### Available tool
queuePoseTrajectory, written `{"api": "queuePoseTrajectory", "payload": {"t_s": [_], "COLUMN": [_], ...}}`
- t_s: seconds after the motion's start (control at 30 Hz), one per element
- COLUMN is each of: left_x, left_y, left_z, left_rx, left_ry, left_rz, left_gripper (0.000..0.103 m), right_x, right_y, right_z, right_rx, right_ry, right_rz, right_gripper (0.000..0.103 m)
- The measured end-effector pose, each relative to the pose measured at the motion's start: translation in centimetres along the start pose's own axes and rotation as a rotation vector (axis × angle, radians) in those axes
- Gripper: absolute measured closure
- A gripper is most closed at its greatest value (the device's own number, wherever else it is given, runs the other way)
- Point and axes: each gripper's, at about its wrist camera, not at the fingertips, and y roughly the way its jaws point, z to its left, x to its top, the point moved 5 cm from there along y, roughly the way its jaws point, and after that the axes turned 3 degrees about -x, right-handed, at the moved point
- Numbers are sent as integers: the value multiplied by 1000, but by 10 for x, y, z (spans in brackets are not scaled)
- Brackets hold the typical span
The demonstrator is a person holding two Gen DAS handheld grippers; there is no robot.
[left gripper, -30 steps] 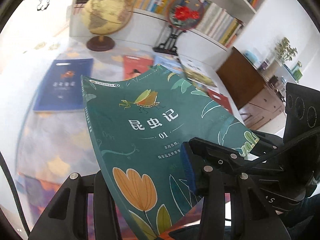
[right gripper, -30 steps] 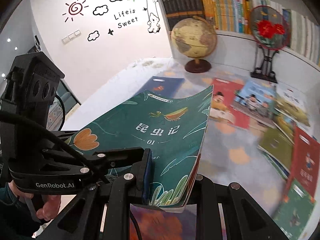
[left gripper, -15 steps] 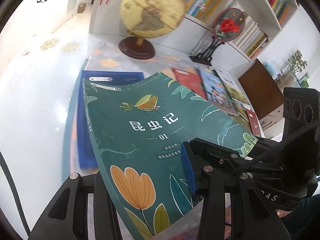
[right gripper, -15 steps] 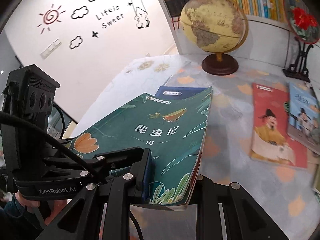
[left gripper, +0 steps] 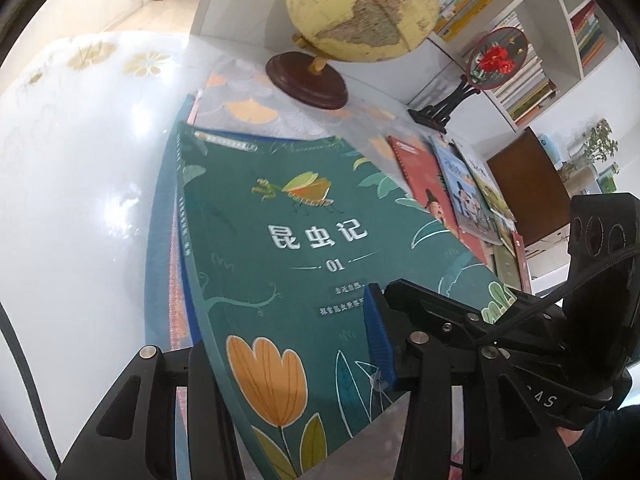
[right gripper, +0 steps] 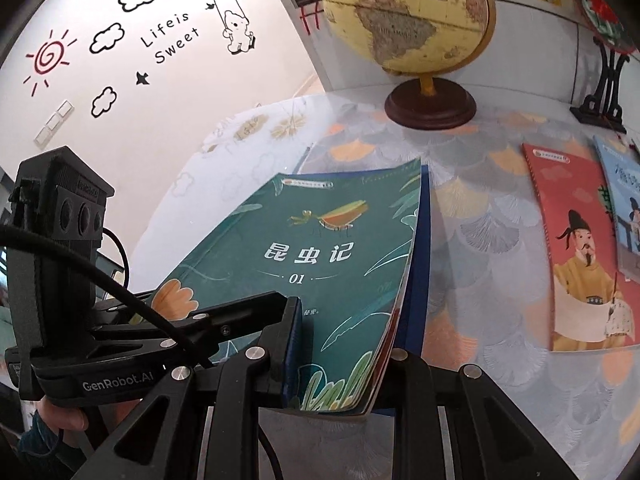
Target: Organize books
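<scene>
Both grippers had carried the green book point(left gripper: 288, 264) forward and down since a second earlier, until it hung directly over the blue book point(right gripper: 420, 248) on the table point(right gripper: 480, 216), where before that blue cover lay well ahead of it. The globe point(left gripper: 360, 8), once far off by the shelves, loomed close behind the pair. The left gripper point(left gripper: 288, 364) was clamped on the near edge of the green book, its blue-padded finger point(left gripper: 378, 340) pressed flat on the cover. The right gripper point(right gripper: 340, 360) pinched the same book at its near right corner, one finger point(right gripper: 292, 344) on top and the other beneath the pages. The green book sat tilted, its open page edge drooping to the right, and only a strip of the blue book showed past that edge; whether the two covers touched could not be told. In the left wrist view the blue book's edge also peeked out along the green book's spine side. To the right, a red book point(right gripper: 576, 248) with a robed figure lay flat on the patterned tablecloth, just beside a light-blue book point(right gripper: 624, 200). Behind them an ornamental round fan point(left gripper: 496, 58) stood on its dark stand against the bookshelf point(left gripper: 532, 80). Painted decals, a sun, clouds and the words "Life is Sweet" point(right gripper: 168, 40), marked the white wall.
</scene>
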Motion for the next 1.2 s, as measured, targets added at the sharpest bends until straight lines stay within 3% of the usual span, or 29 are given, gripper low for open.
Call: {"api": "queuePoseTrajectory", "payload": {"t_s": [0.3, 0.43, 0.53, 0.57, 0.6, 0.73, 0.83, 0.93, 1.1, 1.2], "left_x": [-20, -18, -18, -20, -22, -40, -59, -79, -116, -138], "left_y": [14, 9, 1, -4, -9, -36, -52, -56, -36, -23], "left_z": [22, 30, 37, 40, 45, 53, 42, 22, -15, -40], "left_rx": [19, 28, 70, 96, 118, 188, 218, 209, 179, 184], "left_ry": [-52, -86, -110, -126, -144, -180, -171, -166, -169, -154], "left_rz": [45, 21, -6, -25, -39, -90, -106, -102, -54, -18], "left_gripper": [59, 59, 59, 59, 59, 59, 59, 59, 59, 59], "right_x": [-16, -21, -22, -23, -26, -35, -52, -82, -138, -173], "right_y": [22, 30, 35, 39, 41, 26, 0, -30, -59, -66], "right_z": [-11, -11, -12, -12, -13, -13, -25, -48, -64, -61], "right_rx": [-3, -1, -8, -7, -7, -42, -63, -26, 10, 20], "right_ry": [48, 44, 47, 48, 47, -5, -23, 7, 35, 7], "right_rz": [71, 75, 85, 99, 124, 131, 78, -11, -78, -76], "right_gripper": [79, 78, 76, 66, 64, 61, 61, 61, 61, 61]}}
